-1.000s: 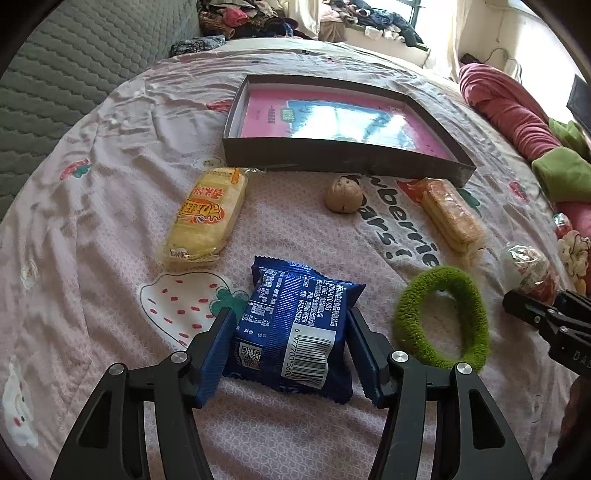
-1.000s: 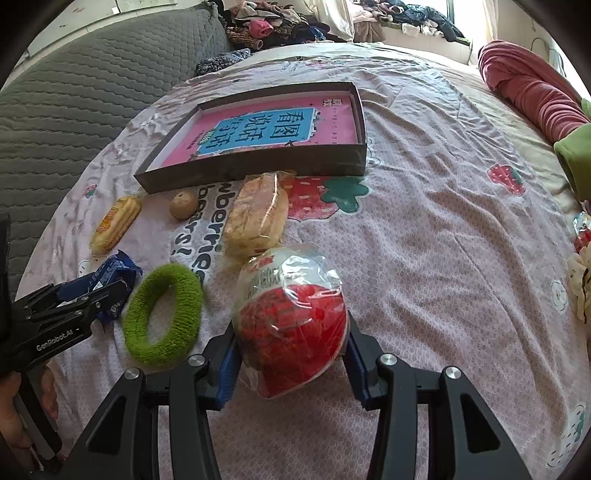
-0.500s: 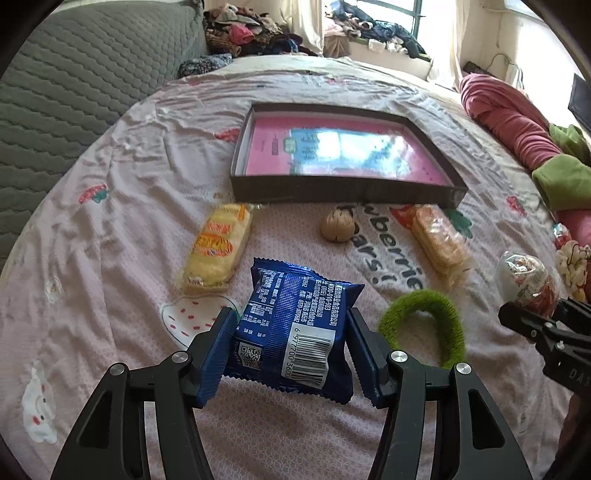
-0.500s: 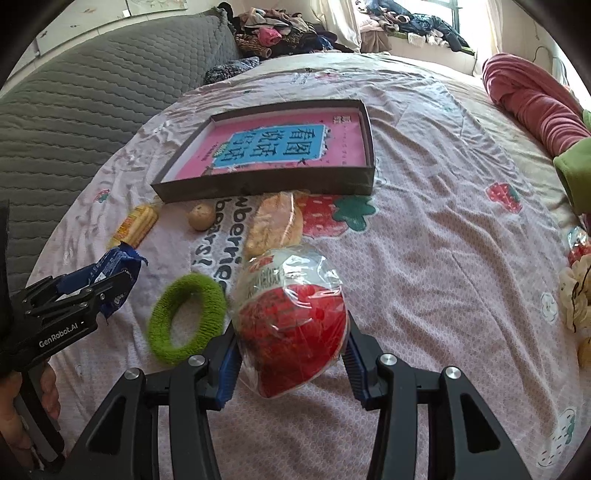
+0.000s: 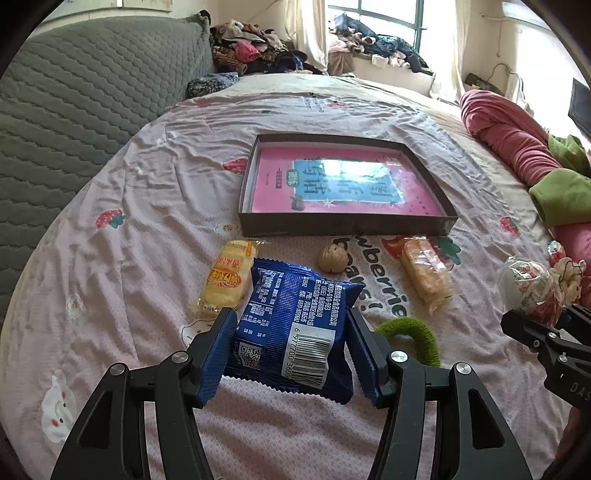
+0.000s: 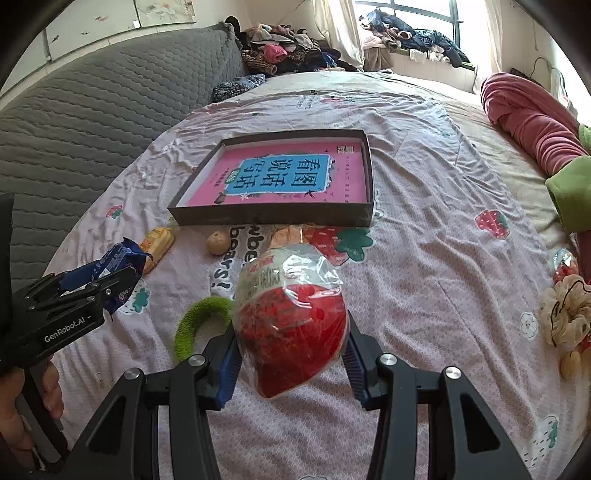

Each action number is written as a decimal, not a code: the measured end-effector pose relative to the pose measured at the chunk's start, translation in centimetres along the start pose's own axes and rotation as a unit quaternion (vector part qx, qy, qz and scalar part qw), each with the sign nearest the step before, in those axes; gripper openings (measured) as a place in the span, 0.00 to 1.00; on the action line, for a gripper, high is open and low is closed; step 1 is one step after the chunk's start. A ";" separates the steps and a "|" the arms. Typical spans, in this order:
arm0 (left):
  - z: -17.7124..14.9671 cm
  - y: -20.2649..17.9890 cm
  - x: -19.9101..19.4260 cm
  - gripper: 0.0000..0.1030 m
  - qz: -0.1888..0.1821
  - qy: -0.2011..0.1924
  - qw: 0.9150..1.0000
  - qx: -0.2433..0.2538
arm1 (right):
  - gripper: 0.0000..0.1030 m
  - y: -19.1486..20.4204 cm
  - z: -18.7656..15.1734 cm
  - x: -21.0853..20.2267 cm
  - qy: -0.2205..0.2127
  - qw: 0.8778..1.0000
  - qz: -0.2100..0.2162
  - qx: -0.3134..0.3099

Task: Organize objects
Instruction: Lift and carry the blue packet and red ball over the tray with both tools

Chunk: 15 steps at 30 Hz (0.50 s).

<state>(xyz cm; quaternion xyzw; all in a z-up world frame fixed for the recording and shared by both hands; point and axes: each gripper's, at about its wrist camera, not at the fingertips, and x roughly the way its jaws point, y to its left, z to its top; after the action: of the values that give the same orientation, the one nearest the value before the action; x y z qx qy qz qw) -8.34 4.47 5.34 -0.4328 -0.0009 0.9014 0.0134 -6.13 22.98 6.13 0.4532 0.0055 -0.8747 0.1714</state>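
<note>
So that both can be carried to the shallow dark cardboard box [image 5: 343,224], a blue foil snack packet [image 5: 295,328] is clamped in the left gripper [image 5: 291,354] and a clear-wrapped red bowl [image 6: 291,325] in the right gripper [image 6: 291,365].

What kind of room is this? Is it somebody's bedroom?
Most likely a bedroom. The snacks lie on a bed sheet printed with strawberries, a quilted grey headboard runs along one side, and clothes are piled by the window at the far end.
</note>
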 end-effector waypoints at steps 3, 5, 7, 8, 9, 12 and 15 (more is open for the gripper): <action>0.1 -0.2 -0.6 0.60 -0.001 -0.005 1.000 0.001 | 0.48 0.2 0.2 -0.5 -0.003 1.000 -0.002 -0.007; 0.3 -0.3 -1.1 0.60 -0.001 -0.009 1.000 0.001 | 0.48 0.3 0.3 -1.1 -0.008 1.000 -0.002 -0.009; 0.6 -0.4 -1.5 0.60 -0.001 -0.013 1.000 0.000 | 0.48 0.5 0.5 -1.5 -0.012 1.000 -0.001 -0.012; 0.7 -0.4 -1.7 0.60 -0.001 -0.015 1.000 0.001 | 0.48 0.6 0.7 -1.6 -0.013 1.000 -0.002 -0.015; 0.8 -0.5 -1.9 0.60 0.000 -0.017 1.000 0.002 | 0.48 0.6 0.8 -1.9 -0.015 1.000 -0.002 -0.016; 1.3 -0.5 -2.4 0.60 0.001 -0.023 1.000 0.001 | 0.48 0.9 1.2 -2.4 -0.020 1.000 0.000 -0.023; 1.8 -0.5 -2.8 0.60 0.003 -0.027 1.000 0.001 | 0.48 1.1 1.6 -2.9 -0.025 0.999 0.002 -0.026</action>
<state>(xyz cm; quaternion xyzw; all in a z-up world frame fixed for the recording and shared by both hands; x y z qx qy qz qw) -7.96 4.91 8.67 -0.4081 0.0009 0.9129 0.0109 -5.59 22.55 9.51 0.4270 0.0231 -0.8849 0.1844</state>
